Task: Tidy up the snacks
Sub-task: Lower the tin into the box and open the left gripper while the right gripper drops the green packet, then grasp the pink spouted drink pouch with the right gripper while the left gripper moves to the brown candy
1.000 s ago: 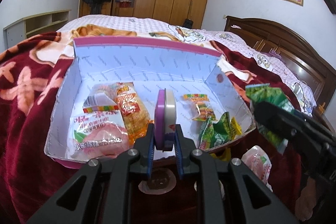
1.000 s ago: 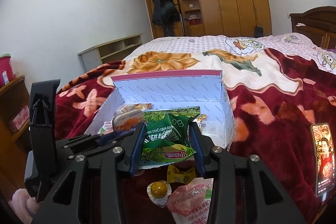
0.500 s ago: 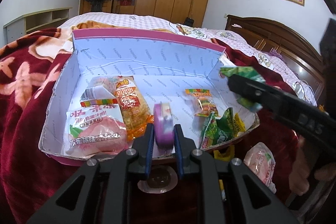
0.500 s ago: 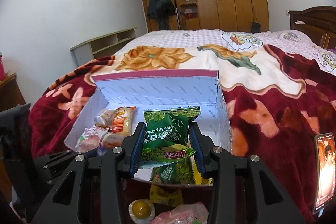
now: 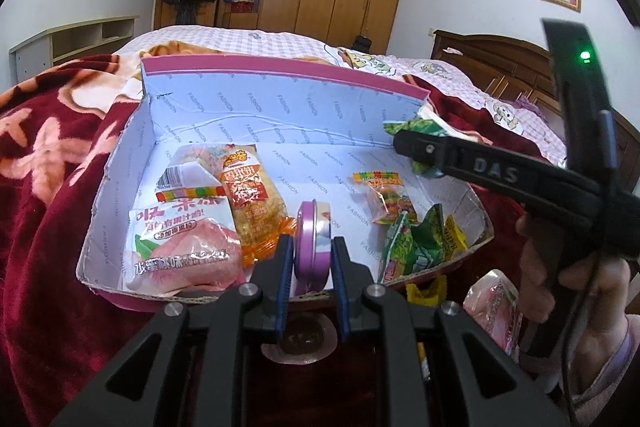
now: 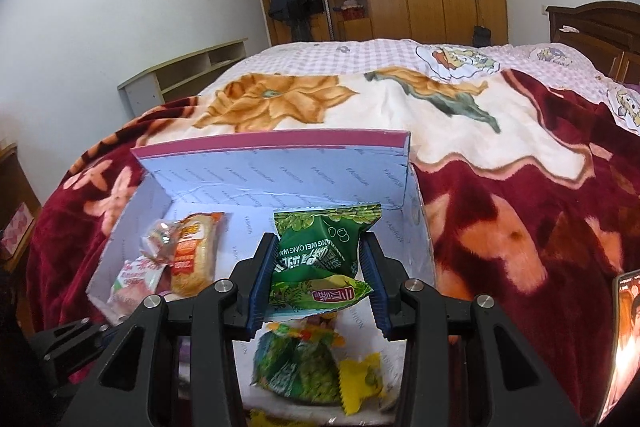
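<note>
My left gripper (image 5: 310, 259) clamps a purple tin (image 5: 313, 241) on edge at the near rim of the open box (image 5: 280, 115) on the bed. My right gripper (image 6: 320, 267) grips a green snack packet (image 6: 324, 259) over the box's right half, hiding the packets beneath. Loose snacks near the rim are cut off.

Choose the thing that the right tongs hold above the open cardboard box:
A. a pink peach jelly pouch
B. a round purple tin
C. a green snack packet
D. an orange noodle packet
C: in the right wrist view the right tongs are shut on the green snack packet, which hangs over the white-lined cardboard box; the round purple tin sits in the left tongs.
</note>
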Available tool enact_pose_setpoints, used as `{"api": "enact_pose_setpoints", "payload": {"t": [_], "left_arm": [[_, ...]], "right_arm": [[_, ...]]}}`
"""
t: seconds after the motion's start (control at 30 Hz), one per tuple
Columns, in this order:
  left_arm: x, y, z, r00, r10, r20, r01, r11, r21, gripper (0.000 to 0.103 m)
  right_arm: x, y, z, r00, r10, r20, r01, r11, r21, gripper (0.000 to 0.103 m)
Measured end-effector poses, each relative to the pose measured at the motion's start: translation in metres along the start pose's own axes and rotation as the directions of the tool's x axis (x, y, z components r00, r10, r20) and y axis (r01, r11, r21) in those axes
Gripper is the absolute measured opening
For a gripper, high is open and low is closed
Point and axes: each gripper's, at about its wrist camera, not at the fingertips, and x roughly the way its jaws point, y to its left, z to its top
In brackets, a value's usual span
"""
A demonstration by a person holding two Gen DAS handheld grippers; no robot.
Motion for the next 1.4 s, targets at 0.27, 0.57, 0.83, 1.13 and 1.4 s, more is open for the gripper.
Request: {"api": "enact_pose_setpoints", "payload": {"t": [0.27,0.57,0.83,1.13,1.4], "left_arm": [[0.000,0.000,0.000,1.000,-0.001,-0.001,0.001,1.000,0.004,0.024],[-0.002,-0.008,-0.001,1.000,-0.001,-0.003,0.001,0.999,0.034,0.041],[-0.010,-0.013,0.001,1.000,0.011,0.011,-0.011,0.999,0.041,0.053],[-0.027,-0.012,-0.002,1.000,0.010,0.021,-0.010,0.999,0.030,0.053],[-0.037,-0.007,-0.010,1.000,0.021,0.007,-0.021,1.000,0.017,0.053]], "right_arm": [[0.014,-0.009,0.000,0.998,0.029,-0.046,-0.028,0.999,0.035,0.043],[0.010,-0.006,0.000,0.999,0.021,-0.038,-0.020,1.000,0.024,0.056],[-0.008,-0.001,0.006,1.000,0.026,-0.016,-0.026,1.000,0.008,0.058],[-0.035,0.004,0.007,0.999,0.039,0.016,-0.039,0.999,0.036,0.058],[-0.052,0.006,-0.004,0.999,0.050,0.015,-0.051,0.996,0.068,0.058]]}}
